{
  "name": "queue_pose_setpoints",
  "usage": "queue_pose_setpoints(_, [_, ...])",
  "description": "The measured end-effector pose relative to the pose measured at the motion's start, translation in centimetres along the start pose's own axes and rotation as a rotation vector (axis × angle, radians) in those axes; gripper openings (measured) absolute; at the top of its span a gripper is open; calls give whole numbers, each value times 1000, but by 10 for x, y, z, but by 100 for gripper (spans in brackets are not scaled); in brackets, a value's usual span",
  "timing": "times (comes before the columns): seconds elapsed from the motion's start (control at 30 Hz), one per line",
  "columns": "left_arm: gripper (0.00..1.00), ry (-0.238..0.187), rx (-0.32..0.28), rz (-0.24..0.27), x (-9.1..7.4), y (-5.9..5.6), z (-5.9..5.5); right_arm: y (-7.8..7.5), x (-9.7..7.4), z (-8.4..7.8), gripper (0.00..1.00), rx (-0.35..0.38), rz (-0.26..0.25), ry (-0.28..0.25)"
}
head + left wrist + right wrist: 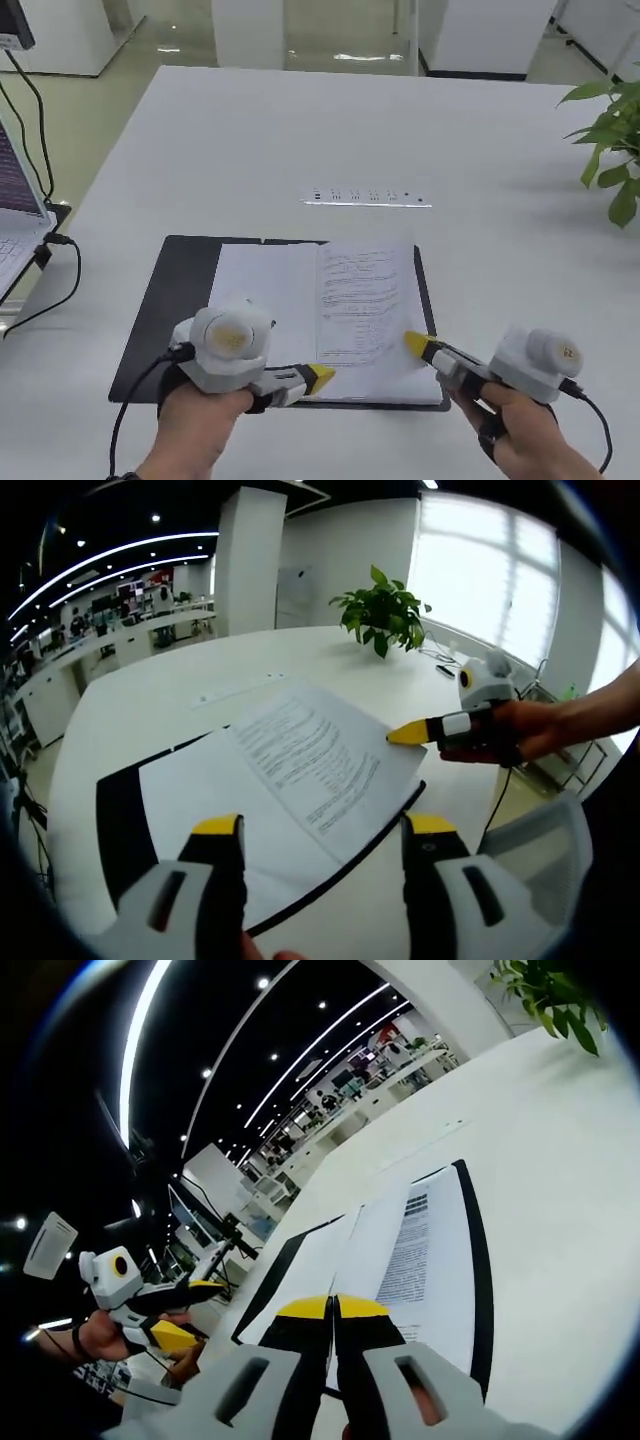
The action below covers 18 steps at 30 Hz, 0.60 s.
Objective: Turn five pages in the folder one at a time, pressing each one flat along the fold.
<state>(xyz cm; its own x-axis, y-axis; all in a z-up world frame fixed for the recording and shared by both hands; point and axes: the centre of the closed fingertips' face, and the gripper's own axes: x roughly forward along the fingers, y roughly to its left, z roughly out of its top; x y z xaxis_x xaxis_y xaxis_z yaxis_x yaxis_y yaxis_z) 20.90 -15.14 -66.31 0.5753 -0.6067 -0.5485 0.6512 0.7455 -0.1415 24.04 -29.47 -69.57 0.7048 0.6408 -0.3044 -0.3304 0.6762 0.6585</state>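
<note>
Folder (165, 310) is lying open on the white table (300, 120), directly ahead of both grippers. The left gripper (318, 376) is hovering with jaws apart at the near edge of the sheets by the fold, probably so it can press a turned sheet flat. The right gripper (418, 345) is meeting the printed page (365, 295) at its near outer corner, jaws together; whether a sheet is pinched between them I cannot tell. That corner is likely chosen because 1 leaf separates most easily there. A blank page (262, 290) is lying just ahead of the left gripper.

Farther ahead, a socket strip (365, 197) is sitting in the table. A plant (610, 140) is standing well beyond the right gripper, and a laptop (15, 200) and cable (62, 285) are lying well out past the left one. None is blocking the turn, though the left gripper may be sitting in the page's sweep.
</note>
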Motion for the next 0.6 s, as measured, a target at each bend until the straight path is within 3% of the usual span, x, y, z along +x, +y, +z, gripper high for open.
queue_pose_setpoints(0.2, [64,-21,-6,5,-12,2,3,10,10,-3,0,5,10,10])
queue_pose_setpoints(0.6, [64,-45,-43,61,-40,30,-8,49,44,-18,0,-23,66,58])
